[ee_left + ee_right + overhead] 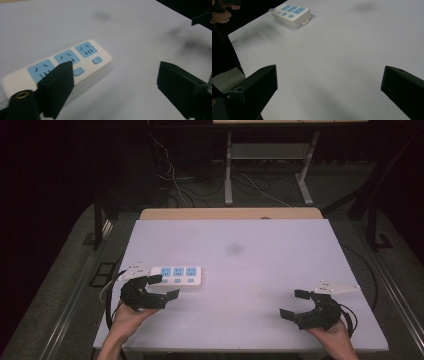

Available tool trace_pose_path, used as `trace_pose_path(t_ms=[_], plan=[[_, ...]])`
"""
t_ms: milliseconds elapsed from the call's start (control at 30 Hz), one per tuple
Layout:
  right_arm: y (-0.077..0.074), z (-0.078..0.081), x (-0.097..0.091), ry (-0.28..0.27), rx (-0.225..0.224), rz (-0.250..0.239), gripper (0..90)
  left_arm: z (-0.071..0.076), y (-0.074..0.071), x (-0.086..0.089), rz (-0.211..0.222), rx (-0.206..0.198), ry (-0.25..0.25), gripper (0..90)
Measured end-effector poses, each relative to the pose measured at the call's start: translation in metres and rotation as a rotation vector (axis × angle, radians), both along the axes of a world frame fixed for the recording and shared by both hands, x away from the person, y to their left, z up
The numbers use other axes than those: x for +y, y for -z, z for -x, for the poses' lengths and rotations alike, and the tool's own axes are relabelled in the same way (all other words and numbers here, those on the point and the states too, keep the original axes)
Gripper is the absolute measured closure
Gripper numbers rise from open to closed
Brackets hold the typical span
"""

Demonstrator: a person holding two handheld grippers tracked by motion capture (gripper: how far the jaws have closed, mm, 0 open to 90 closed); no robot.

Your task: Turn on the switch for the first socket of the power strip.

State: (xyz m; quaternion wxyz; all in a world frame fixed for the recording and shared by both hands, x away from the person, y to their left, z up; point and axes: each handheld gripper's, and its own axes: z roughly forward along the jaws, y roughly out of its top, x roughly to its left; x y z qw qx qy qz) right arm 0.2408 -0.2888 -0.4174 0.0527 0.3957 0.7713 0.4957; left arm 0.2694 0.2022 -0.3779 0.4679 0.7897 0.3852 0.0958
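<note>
I hold my left claw (162,286), jaws wide and empty, just beside the white three-socket power strip (176,276); squaring both jaws across its body should give a clean grip.

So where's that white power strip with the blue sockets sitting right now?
In the high view the power strip lies flat on the left part of the white table, near the front edge, just beyond the open left tool, which isn't touching it.

power strip (176,276): on the table (260,265), left side, just beyond your left gripper (162,286)
right gripper (295,304): far right, well apart
</note>
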Motion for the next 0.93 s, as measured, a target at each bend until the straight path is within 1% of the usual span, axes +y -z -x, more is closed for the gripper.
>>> trace_pose_path(t_ms=[33,100,267,367,567,767,933], plan=[[0.000,0.000,0.000,0.000,0.000,0.000,0.2,0.001,0.002,-0.001,0.002,0.004,0.007,7.7],[0.000,0.000,0.000,0.000,-0.001,0.000,0.2,0.001,0.005,-0.003,-0.001,0.020,0.027,0.0],[0.000,0.000,0.000,0.002,-0.001,0.000,0.2,0.006,0.013,-0.004,0.028,0.015,0.040,0.0],[0.000,0.000,0.000,0.002,0.000,0.000,0.2,0.010,0.019,-0.007,0.037,0.002,0.040,0.0],[0.000,0.000,0.000,0.000,-0.001,0.001,0.2,0.014,0.029,-0.010,0.061,-0.008,0.037,0.0],[0.000,0.000,0.000,-0.002,0.000,0.003,0.2,0.017,0.039,-0.013,0.063,-0.004,0.038,0.0],[0.000,0.001,0.000,-0.007,0.004,0.007,0.2,0.017,0.043,-0.014,0.061,-0.010,0.034,0.0]])
